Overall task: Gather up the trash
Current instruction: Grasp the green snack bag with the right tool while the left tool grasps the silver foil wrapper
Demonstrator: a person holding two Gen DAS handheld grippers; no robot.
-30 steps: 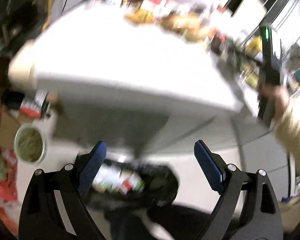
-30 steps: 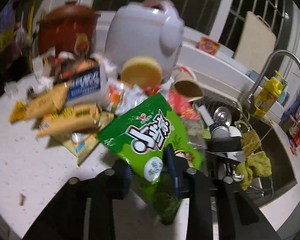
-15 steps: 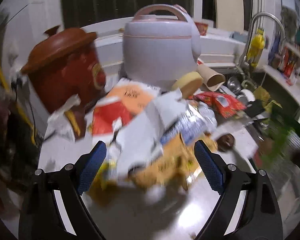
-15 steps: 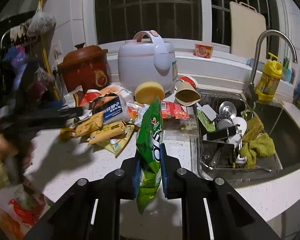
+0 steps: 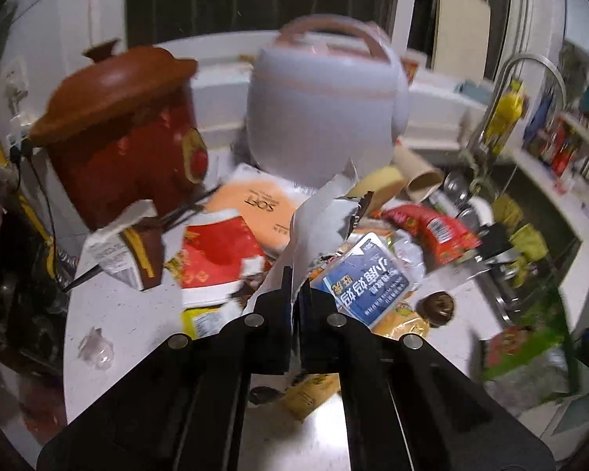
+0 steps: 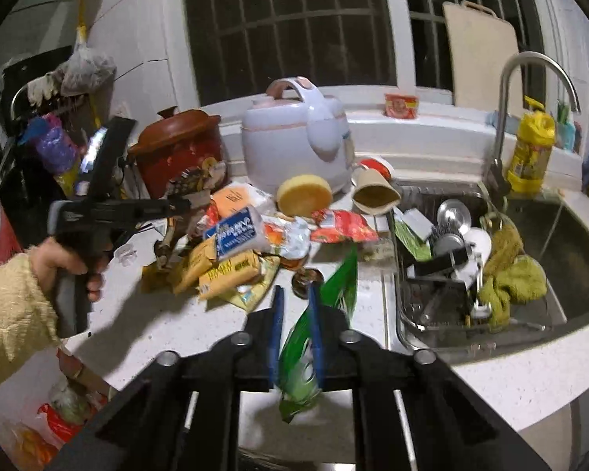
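My left gripper (image 5: 294,294) is shut on a torn white wrapper (image 5: 318,223) that stands up out of the trash pile on the white counter (image 5: 137,314). Around it lie a blue-and-white packet (image 5: 367,282), a red packet (image 5: 432,231) and a red-and-white carton (image 5: 212,259). My right gripper (image 6: 294,298) is shut on a green snack bag (image 6: 333,290), held over the counter's front edge. The left gripper (image 6: 176,206) shows in the right wrist view, reaching into the pile (image 6: 231,251).
A brown clay pot (image 5: 125,133) and a white rice cooker (image 5: 322,110) stand behind the pile. A sink (image 6: 569,259) with a dish rack (image 6: 443,259), green cloth (image 6: 510,271) and faucet (image 6: 530,78) lies to the right. A yellow sponge (image 6: 304,194) and paper cup (image 6: 373,196) sit near the cooker.
My left gripper swung up from the floor to the counter pile and shut on the white wrapper. My right gripper pulled back from the pile with the green bag.
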